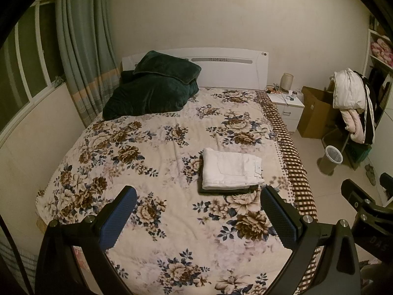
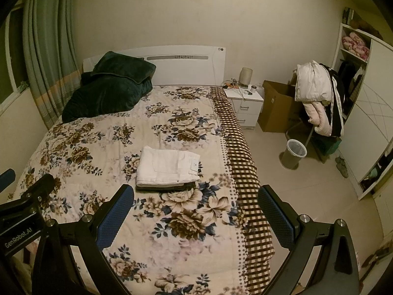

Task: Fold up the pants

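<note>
White pants (image 1: 231,168) lie folded into a neat rectangle on the floral bedspread (image 1: 152,152), on top of a darker folded garment whose edge shows beneath. The right wrist view shows the same white pants (image 2: 168,167) near the bed's right side. My left gripper (image 1: 197,211) hovers above the bed's near end, open, with nothing between its blue pads. My right gripper (image 2: 195,209) is also open and empty, held back from the stack. Each gripper's body shows at the edge of the other's view.
A dark green blanket (image 1: 152,86) is heaped by the white headboard. Right of the bed are a white nightstand (image 2: 246,107), a cardboard box (image 2: 277,105), a chair draped with clothes (image 2: 316,100), a waste bin (image 2: 293,156) and a wardrobe. Curtains hang at the left.
</note>
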`<state>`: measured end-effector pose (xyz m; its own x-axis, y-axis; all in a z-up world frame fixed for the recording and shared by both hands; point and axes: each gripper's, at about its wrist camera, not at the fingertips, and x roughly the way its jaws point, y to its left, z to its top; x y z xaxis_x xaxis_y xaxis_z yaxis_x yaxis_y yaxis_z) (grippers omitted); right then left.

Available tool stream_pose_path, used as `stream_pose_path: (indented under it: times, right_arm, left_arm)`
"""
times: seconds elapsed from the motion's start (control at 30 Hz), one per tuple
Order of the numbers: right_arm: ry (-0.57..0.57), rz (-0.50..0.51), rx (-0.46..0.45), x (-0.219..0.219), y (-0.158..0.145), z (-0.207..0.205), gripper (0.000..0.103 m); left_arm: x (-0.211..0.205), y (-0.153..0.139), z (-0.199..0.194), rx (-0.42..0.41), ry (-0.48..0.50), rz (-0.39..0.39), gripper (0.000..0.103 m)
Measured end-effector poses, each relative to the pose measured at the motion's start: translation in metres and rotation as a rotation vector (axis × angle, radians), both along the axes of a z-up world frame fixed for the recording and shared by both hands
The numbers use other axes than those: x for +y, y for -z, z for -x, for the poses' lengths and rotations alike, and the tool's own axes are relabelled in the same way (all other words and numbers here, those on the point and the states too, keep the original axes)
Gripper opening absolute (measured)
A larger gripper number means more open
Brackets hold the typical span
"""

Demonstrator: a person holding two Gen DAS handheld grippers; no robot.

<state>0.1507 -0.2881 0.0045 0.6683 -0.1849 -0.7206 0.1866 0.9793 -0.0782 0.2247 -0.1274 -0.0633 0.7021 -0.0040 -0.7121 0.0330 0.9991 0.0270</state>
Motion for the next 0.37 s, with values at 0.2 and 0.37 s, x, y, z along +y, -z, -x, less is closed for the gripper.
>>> stream_pose_path:
  times: [0.2,0.37]
  right_arm:
    - [0.001,-0.002,-0.001,0.0015,-0.0011,-0.0002,0.103]
    - [0.001,-0.001,-0.001,0.0018,-0.0001,0.0014,0.103]
  left_arm:
    - [-0.0006,0.0013,0.0021,-0.002,-0.006,-0.004,0.103]
    - [0.0025,-0.0050,0.0007,-0.009,-0.008,-0.004,0.103]
